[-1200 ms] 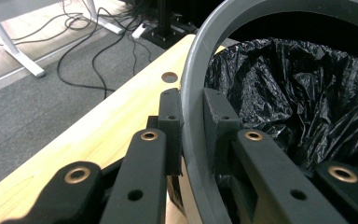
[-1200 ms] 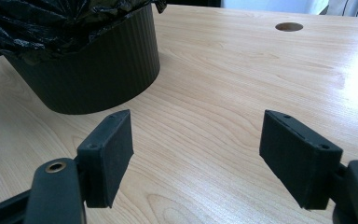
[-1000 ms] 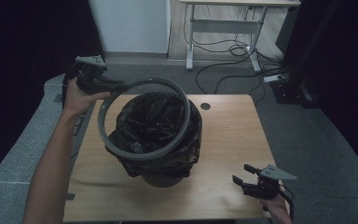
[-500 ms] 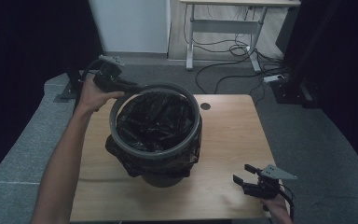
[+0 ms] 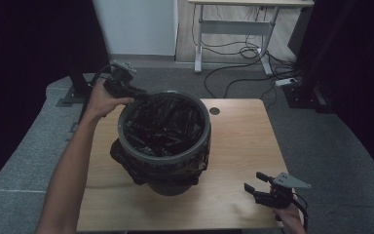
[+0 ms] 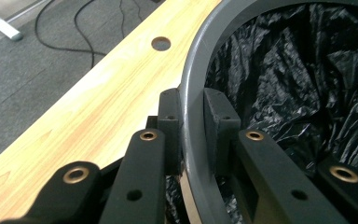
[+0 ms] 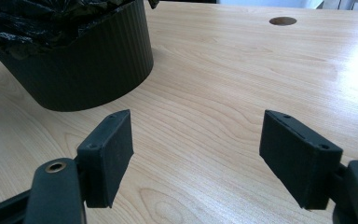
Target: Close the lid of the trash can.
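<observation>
The wooden table point(image 5: 238, 146) has a pale top with a clear grain, and a round cable hole point(image 5: 215, 111) is cut near its far edge, right of the middle. Grey carpet point(image 5: 321, 146) lies all around it. Farther back stands a second desk point(image 5: 233, 24) on a light metal frame, with a white wall panel point(image 5: 136, 24) just to its left. Black cables point(image 5: 238, 73) loop loosely over the floor under and in front of that desk, running off to the right towards a dark stand base point(image 5: 304, 95). Black curtains point(image 5: 24, 44) close off both sides of the room.
</observation>
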Demonstrator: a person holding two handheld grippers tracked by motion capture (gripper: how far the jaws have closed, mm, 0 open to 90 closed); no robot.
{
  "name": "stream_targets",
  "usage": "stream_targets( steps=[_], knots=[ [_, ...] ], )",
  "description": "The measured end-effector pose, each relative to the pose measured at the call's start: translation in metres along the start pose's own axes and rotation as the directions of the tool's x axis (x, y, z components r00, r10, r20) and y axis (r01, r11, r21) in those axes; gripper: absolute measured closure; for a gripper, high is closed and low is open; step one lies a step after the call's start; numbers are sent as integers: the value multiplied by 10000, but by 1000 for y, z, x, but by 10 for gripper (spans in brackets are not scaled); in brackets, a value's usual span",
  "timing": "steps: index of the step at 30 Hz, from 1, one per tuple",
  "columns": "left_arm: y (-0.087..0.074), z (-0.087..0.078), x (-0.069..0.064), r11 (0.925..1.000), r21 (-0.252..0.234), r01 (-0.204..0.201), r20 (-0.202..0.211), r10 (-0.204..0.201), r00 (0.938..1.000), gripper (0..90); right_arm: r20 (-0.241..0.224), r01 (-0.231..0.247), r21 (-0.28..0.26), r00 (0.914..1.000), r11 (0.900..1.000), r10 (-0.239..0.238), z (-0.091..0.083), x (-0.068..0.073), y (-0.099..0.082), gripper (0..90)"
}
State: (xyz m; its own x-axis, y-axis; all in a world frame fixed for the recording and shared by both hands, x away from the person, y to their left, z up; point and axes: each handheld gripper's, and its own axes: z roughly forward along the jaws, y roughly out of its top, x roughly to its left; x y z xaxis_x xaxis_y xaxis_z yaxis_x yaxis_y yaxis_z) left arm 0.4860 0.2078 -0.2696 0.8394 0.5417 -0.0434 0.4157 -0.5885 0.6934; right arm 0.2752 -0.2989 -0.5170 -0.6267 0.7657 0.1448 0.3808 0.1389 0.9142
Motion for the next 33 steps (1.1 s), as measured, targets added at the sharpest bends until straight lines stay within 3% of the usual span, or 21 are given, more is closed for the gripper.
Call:
stream_targets(
  steps=[16, 19, 23, 30, 33],
  knots=[
    [2, 6, -2, 9999, -69, -81, -206, 79, 9998, 751, -18, 60, 59, 10000, 10000, -60, 0, 1, -1, 250],
    [2, 9, -1, 10000, 49, -21, -162, 22, 9999, 640, 12, 33, 57, 10000, 10000, -33, -1, 0, -1, 250],
    [-1, 9, 0, 9998, -212, -35, 19, 35, 10000, 542, 33, 41, 47, 10000, 10000, -42, -2, -1, -1, 250],
    [-6, -11, 0, 9923, -1238, -47, -248, 17, 9997, 440, 49, 29, 56, 10000, 10000, -30, -3, -1, -2, 250],
    [-9, -17, 1, 9914, -1308, -26, -381, -24, 9993, 421, 49, 35, 65, 10000, 10000, -35, -2, -1, -2, 250]
  ],
)
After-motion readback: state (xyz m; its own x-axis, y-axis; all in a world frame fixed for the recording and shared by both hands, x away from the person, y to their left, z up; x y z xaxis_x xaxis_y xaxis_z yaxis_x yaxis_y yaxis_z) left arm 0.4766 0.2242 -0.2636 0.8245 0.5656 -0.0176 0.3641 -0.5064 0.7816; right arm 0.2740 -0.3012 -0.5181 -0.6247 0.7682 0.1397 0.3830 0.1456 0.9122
